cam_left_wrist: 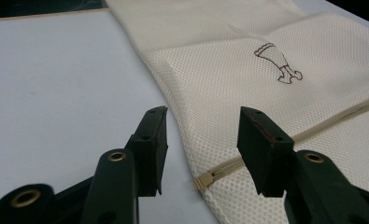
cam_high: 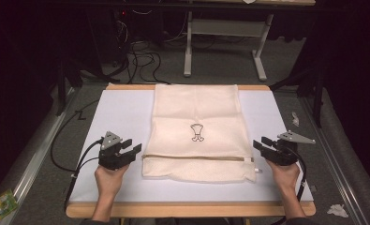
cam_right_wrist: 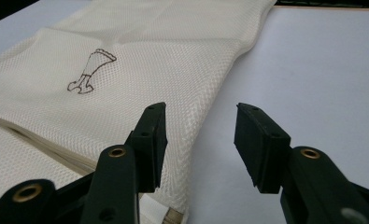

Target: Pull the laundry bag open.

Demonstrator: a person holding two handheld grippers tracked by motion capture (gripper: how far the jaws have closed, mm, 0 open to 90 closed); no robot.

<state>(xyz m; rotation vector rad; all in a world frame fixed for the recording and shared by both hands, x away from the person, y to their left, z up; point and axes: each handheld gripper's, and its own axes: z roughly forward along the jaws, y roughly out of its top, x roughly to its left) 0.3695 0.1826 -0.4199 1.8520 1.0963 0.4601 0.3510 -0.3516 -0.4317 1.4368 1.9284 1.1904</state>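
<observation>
Both jaws spread, empty: left gripper (cam_high: pixel 132 146) and right gripper (cam_high: pixel 262 143) flank the mesh laundry bag (cam_high: pixel 197 133) on bench (cam_high: pixel 122 112). Probably re-grip the corners evenly, near zipper (cam_high: pixel 192 157).

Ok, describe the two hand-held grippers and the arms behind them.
Both the left hand-held gripper and right hand-held gripper are black, each topped by a grey three-cornered plate and trailing a black cable. Close up, the jaws are flat blocks on arms with brass-coloured rivets. The forearms are bare, no sleeves.
</observation>
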